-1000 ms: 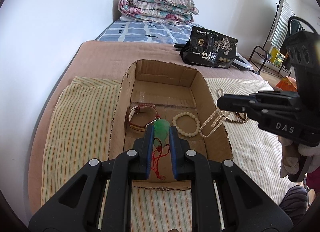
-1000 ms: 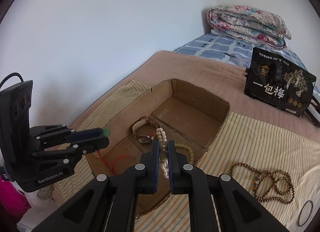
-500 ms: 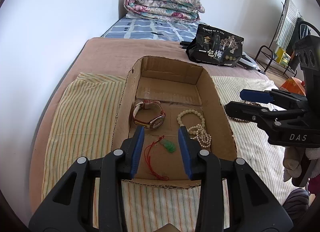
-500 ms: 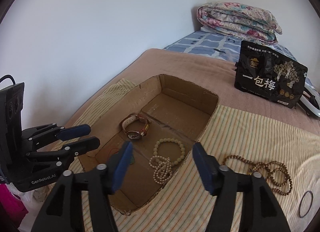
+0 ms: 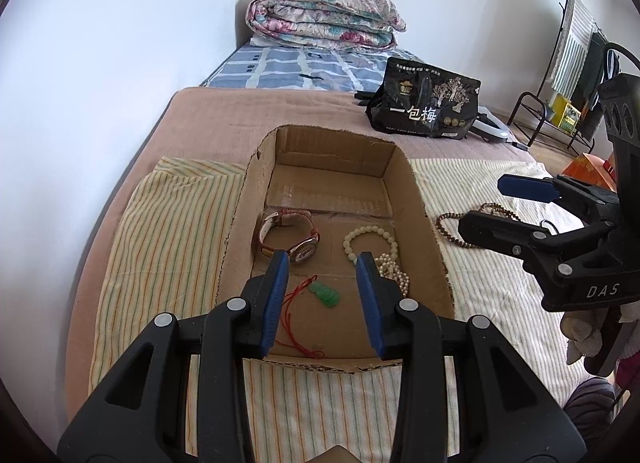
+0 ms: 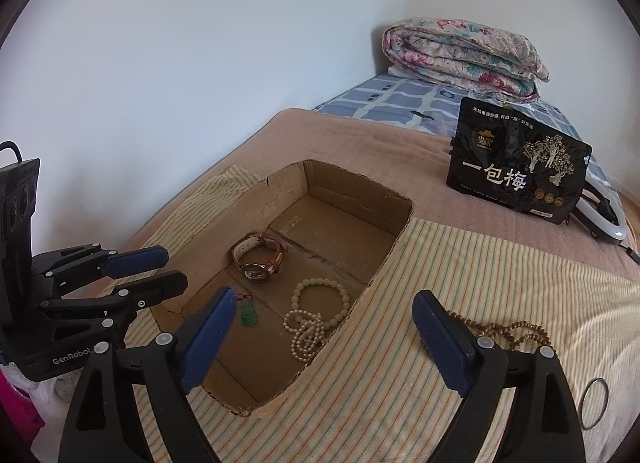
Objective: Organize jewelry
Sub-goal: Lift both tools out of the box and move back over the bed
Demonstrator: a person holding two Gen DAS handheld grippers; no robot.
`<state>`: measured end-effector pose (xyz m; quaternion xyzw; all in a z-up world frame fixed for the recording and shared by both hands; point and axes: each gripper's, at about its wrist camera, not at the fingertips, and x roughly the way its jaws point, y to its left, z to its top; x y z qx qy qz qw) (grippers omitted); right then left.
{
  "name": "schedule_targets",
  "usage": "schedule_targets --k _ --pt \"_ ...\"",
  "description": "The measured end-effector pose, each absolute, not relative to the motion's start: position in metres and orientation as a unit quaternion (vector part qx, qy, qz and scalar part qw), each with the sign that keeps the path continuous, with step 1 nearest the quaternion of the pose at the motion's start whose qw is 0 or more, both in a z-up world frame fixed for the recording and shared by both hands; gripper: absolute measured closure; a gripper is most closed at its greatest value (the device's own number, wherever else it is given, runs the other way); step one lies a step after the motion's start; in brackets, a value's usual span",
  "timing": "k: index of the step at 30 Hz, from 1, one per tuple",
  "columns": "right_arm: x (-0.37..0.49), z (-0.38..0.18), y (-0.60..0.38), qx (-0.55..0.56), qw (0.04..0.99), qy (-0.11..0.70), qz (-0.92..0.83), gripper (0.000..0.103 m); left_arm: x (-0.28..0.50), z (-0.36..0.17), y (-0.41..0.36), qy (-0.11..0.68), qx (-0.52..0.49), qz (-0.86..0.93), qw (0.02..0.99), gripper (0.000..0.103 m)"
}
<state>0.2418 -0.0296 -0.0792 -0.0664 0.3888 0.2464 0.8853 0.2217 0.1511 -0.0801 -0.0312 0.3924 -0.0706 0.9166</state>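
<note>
An open cardboard box (image 5: 424,219) (image 6: 396,239) lies on a striped cloth on the bed. In it lie a watch (image 5: 290,237) (image 6: 260,259), a white bead bracelet (image 5: 370,241) (image 6: 320,297), a pearl necklace (image 5: 394,273) (image 6: 304,331) and a green pendant on red cord (image 5: 326,295) (image 6: 249,315). My left gripper (image 5: 322,275) (image 6: 152,273) is open and empty above the box's near end. My right gripper (image 6: 324,319) (image 5: 484,203) is wide open and empty at the box's right side. A brown bead necklace (image 5: 452,229) (image 6: 508,333) and a thin ring (image 6: 595,403) lie on the cloth outside the box.
A black snack bag (image 5: 426,109) (image 6: 516,173) stands behind the box on the brown blanket. A folded floral quilt (image 5: 324,19) (image 6: 460,51) lies at the bed's far end by the white wall. A metal rack (image 5: 560,103) stands at the right.
Both grippers opened and drew back. The left let the green pendant drop into the box; the right let the pearl necklace drop in beside the white bracelet.
</note>
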Motion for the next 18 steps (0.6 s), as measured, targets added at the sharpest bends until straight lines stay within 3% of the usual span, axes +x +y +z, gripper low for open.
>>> schedule_targets --k 4,15,18 --pt "0.237 -0.073 -0.037 -0.062 0.893 0.378 0.238 0.003 0.218 -0.072 0.143 0.384 -0.022 -0.070 0.920 0.068" --pt "0.225 -0.057 -0.086 -0.032 0.912 0.358 0.199 0.000 0.210 -0.055 0.113 0.367 -0.003 -0.084 0.926 0.067" --pt "0.219 -0.055 -0.103 -0.025 0.915 0.355 0.188 0.000 0.207 -0.050 0.101 0.361 0.005 -0.090 0.928 0.056"
